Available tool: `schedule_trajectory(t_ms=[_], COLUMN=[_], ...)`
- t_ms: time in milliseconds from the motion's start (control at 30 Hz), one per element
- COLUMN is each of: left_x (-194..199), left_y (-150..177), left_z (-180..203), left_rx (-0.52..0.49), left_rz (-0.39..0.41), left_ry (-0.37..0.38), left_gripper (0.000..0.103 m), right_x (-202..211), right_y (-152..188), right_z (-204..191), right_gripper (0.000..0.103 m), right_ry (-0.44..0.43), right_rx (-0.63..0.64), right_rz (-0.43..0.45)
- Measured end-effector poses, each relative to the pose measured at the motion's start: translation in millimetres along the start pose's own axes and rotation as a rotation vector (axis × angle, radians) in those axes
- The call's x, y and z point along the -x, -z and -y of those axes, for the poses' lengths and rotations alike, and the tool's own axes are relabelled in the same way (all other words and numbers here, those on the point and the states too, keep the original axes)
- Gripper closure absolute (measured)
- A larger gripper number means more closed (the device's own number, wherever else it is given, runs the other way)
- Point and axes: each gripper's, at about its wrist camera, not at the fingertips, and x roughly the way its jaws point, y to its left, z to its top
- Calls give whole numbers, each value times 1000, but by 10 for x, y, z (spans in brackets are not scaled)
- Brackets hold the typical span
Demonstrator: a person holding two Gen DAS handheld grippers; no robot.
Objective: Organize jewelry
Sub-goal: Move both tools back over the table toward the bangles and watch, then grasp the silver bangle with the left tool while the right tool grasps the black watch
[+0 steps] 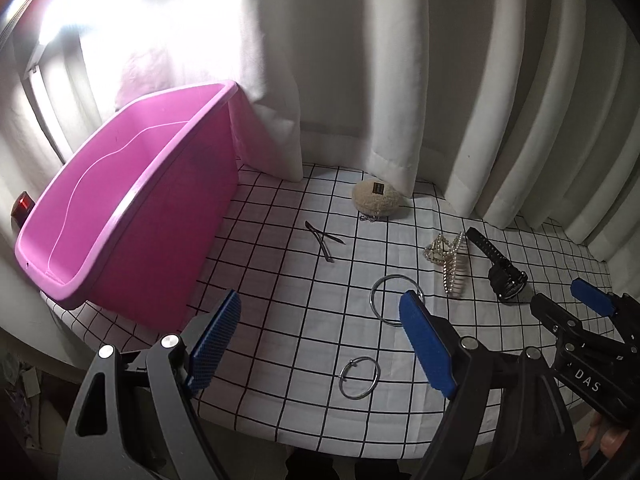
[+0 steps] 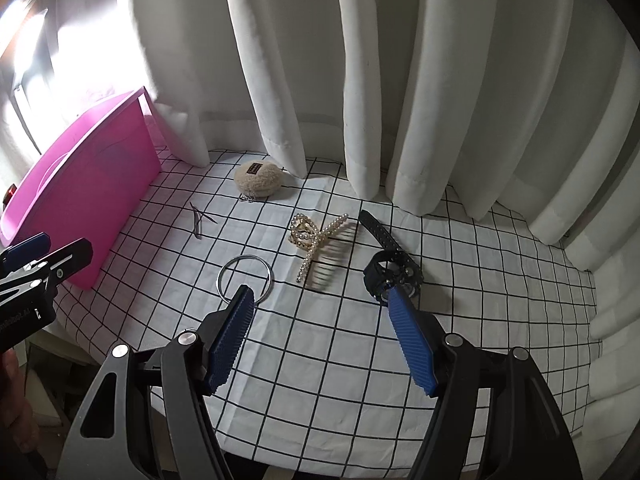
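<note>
A pink bin [image 1: 120,216] stands at the left of the checked cloth [image 1: 280,320]; it also shows in the right wrist view [image 2: 92,200]. On the cloth lie a large metal ring [image 1: 394,300], a small ring [image 1: 359,378], a pearl hair claw [image 1: 448,260], a black watch [image 1: 502,272], dark hairpins [image 1: 324,240] and a beige fuzzy pouch [image 1: 378,199]. My left gripper [image 1: 320,344] is open and empty above the small ring. My right gripper [image 2: 324,336] is open and empty, near the large ring [image 2: 245,278], the claw [image 2: 316,244] and the watch [image 2: 390,266].
White curtains [image 2: 400,80] hang close behind the table and drape onto the cloth. The table's front edge [image 1: 280,436] lies just below the grippers. A small red object [image 1: 23,206] sits left of the bin.
</note>
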Motion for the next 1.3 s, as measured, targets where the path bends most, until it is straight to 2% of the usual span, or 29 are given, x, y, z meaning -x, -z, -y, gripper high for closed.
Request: schedule_trajectory(t_ms=[533, 900, 1300], left_x=[-440, -812, -1042], left_y=[438, 743, 983], left_z=[176, 258, 405], left_rx=[11, 57, 112], left_rz=[-130, -217, -226], left_ry=[-8, -40, -59], left_gripper=[23, 23, 23], right_x=[-380, -684, -1068], right_y=[397, 484, 540], right_z=[403, 702, 941], right_gripper=[36, 36, 36], right_ry=[-4, 15, -1], right_rx=[-63, -52, -20], right_rz=[-101, -133, -155])
